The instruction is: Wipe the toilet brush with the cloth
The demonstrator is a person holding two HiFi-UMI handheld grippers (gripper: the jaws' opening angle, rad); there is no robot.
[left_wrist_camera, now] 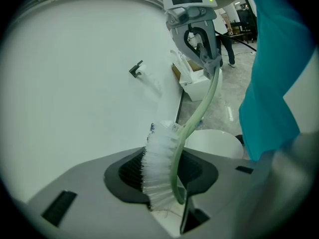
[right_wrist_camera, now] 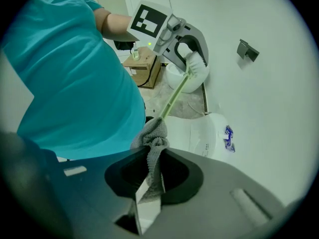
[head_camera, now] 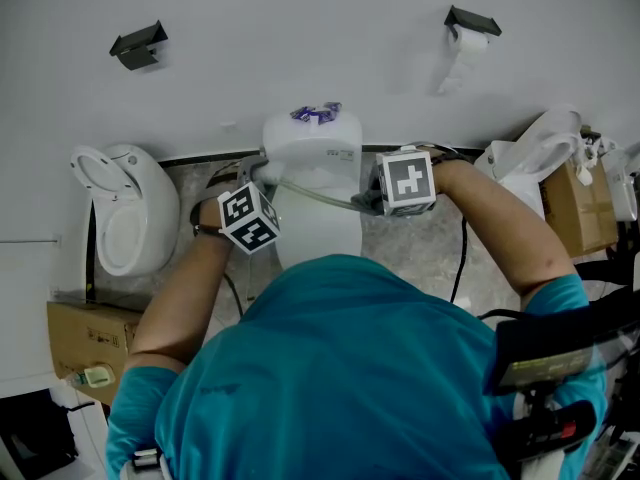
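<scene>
The toilet brush has a pale green curved handle [head_camera: 312, 197] and a white bristle head [left_wrist_camera: 158, 166]. My left gripper [left_wrist_camera: 165, 199] is shut on the head, with bristles and spine sitting between its jaws. A grey cloth [right_wrist_camera: 152, 139] is bunched around the far end of the handle [right_wrist_camera: 174, 97], and my right gripper [right_wrist_camera: 148, 193] is shut on it. In the head view the left gripper [head_camera: 260, 176] and right gripper [head_camera: 368, 202] face each other above the toilet [head_camera: 312, 158], with the handle spanning between them. The head view hides the brush head and the cloth.
A blue-purple item [head_camera: 316, 113] lies on the toilet tank. A second white fixture [head_camera: 125, 218] and a cardboard box [head_camera: 85, 338] stand at the left. Another white fixture [head_camera: 540, 153] and box [head_camera: 578, 208] are at the right. A paper roll holder [head_camera: 470, 28] hangs on the wall.
</scene>
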